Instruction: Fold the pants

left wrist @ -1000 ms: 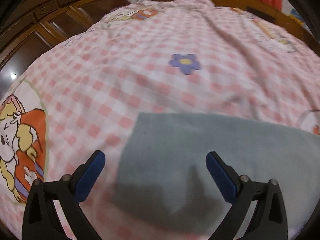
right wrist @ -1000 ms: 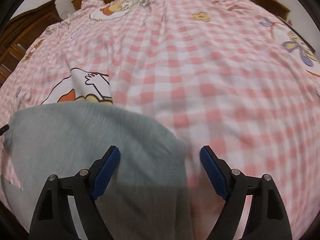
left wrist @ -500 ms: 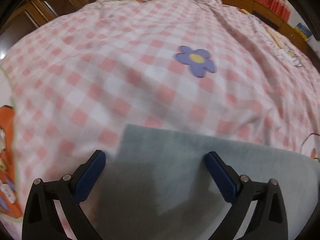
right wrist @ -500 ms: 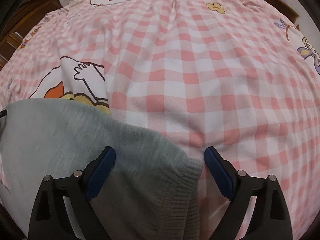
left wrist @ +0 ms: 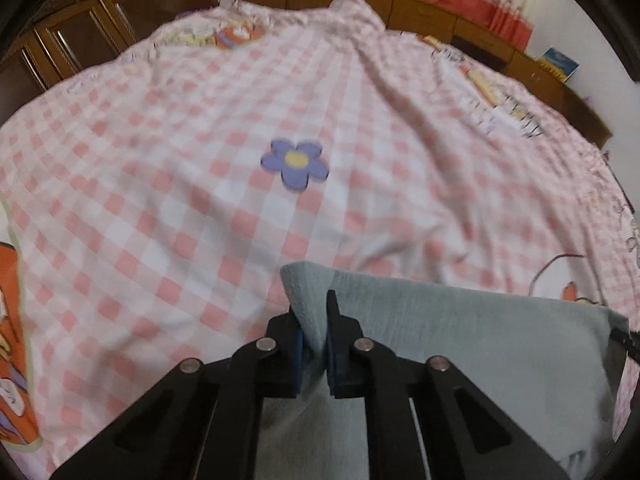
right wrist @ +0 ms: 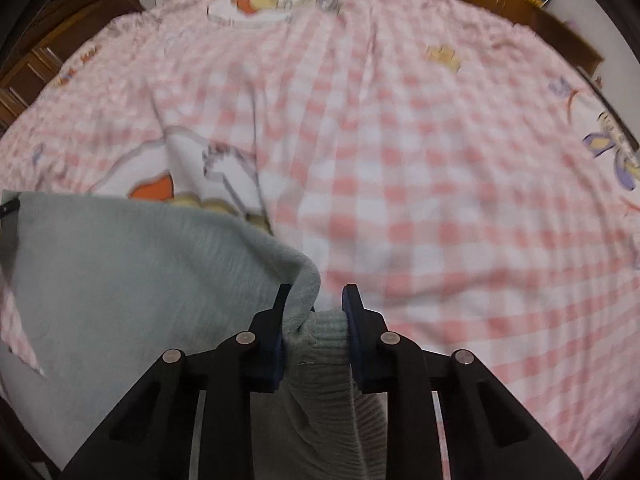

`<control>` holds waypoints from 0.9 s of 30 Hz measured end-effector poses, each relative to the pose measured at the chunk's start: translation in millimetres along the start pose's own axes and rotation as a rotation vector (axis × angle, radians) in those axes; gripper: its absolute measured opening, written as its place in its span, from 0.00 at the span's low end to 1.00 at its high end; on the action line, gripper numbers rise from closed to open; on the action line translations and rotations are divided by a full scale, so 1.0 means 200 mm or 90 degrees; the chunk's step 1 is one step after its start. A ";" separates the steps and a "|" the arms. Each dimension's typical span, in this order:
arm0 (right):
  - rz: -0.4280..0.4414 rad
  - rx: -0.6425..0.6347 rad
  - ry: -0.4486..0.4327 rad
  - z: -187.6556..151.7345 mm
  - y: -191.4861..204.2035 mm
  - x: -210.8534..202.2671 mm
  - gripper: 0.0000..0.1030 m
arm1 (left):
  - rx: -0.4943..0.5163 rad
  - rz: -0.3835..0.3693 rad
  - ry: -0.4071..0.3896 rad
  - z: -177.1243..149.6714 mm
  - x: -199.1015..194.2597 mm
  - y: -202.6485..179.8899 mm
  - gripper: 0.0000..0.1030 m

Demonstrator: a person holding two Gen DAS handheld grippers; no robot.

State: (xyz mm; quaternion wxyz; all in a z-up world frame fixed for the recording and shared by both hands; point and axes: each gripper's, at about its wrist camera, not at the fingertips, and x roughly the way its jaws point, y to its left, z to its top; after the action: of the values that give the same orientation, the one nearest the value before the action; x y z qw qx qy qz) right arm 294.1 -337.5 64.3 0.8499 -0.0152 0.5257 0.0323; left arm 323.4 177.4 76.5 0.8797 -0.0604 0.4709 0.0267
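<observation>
Pants (left wrist: 460, 332) of grey knit lie on the pink checked bedsheet (left wrist: 200, 200), their near part cut off below both views. Left gripper (left wrist: 314, 334) is pinched tight on one corner, right gripper (right wrist: 314, 320) is clamped on the ribbed cuff (right wrist: 332, 344) bunched between its pads. Blur softens the sheet's purple flower (left wrist: 295, 164) and cartoon prints. Wooden cabinets (left wrist: 72, 40) edge the bed.
</observation>
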 end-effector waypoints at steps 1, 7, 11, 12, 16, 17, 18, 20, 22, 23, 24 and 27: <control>0.008 0.007 -0.012 0.02 -0.02 -0.04 0.24 | 0.002 -0.004 -0.007 0.01 -0.04 0.00 0.08; 0.013 0.017 -0.074 0.08 -0.08 -0.25 0.24 | 0.012 -0.036 -0.065 0.03 -0.28 -0.04 0.07; 0.025 0.020 -0.111 0.05 -0.13 -0.37 0.24 | 0.026 -0.048 -0.107 0.01 -0.47 -0.08 0.07; 0.029 0.020 -0.119 0.02 -0.16 -0.41 0.24 | 0.029 -0.053 -0.117 0.01 -0.51 -0.08 0.07; 0.049 0.016 -0.150 -0.11 -0.21 -0.57 0.24 | 0.034 -0.067 -0.153 -0.07 -0.70 -0.08 0.07; 0.055 0.011 -0.159 -0.14 -0.21 -0.61 0.24 | 0.035 -0.070 -0.161 -0.10 -0.75 -0.07 0.07; 0.059 0.005 -0.165 -0.17 -0.21 -0.64 0.24 | 0.037 -0.073 -0.171 -0.14 -0.80 -0.06 0.07; 0.068 -0.013 -0.172 -0.26 -0.20 -0.71 0.24 | 0.039 -0.074 -0.184 -0.22 -0.88 -0.04 0.07; 0.070 -0.038 -0.174 -0.36 -0.17 -0.75 0.24 | 0.034 -0.074 -0.191 -0.32 -0.93 -0.02 0.07; 0.070 -0.047 -0.173 -0.40 -0.17 -0.76 0.24 | 0.031 -0.077 -0.196 -0.38 -0.95 0.00 0.07; 0.069 -0.058 -0.172 -0.46 -0.16 -0.77 0.24 | 0.033 -0.079 -0.204 -0.45 -0.97 0.02 0.07; 0.056 -0.094 -0.166 -0.62 -0.12 -0.79 0.24 | 0.035 -0.086 -0.207 -0.64 -0.99 0.07 0.07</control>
State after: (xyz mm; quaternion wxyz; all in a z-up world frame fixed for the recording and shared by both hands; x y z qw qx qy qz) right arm 114.1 -375.3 150.3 0.9054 -0.0503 0.4070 0.1095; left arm 106.6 176.5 169.3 0.9453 -0.0628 0.3182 -0.0358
